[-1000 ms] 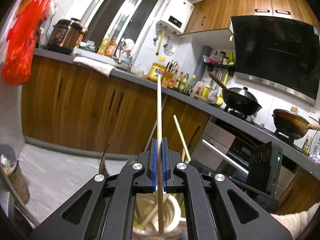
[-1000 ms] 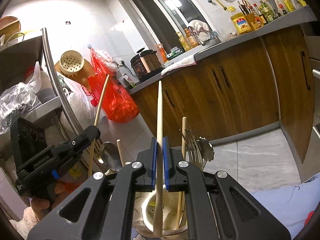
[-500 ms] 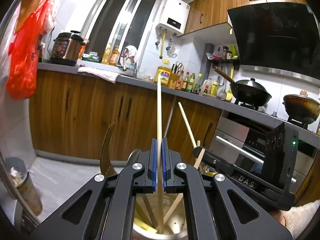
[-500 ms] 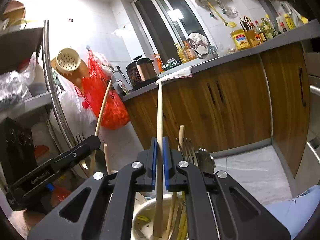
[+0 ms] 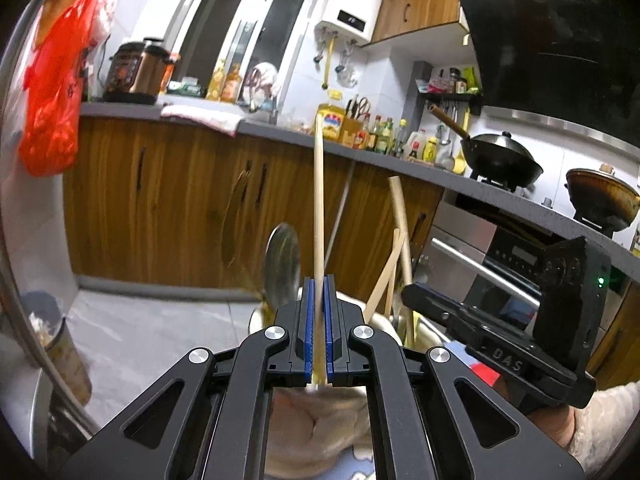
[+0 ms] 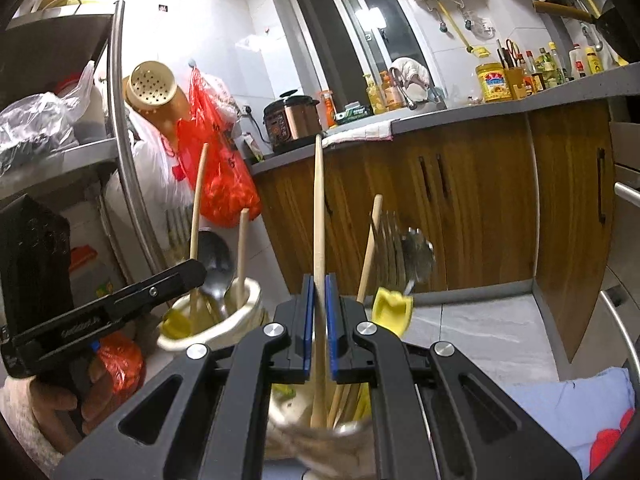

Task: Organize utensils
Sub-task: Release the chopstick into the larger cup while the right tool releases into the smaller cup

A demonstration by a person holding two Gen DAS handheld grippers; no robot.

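Each tool (image 5: 318,292) (image 6: 319,292) tight around a chopstick (image 5: 318,200) (image 6: 319,208)

Chopstick (image 6: 319,216) pale matt wood; spoon (image 6: 216,258) shiny metal; holder (image 6: 240,320) glossy ceramic (cream).

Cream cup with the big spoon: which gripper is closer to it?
Left. The left gripper sits right above the cream cup, its chopstick reaching into it. The right gripper is beside it, over another holder.

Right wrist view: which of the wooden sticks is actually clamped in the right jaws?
The tall centre chopstick, running straight up between the blue pads. The shorter sticks stand loose in the cream holder at left and behind the right gripper.
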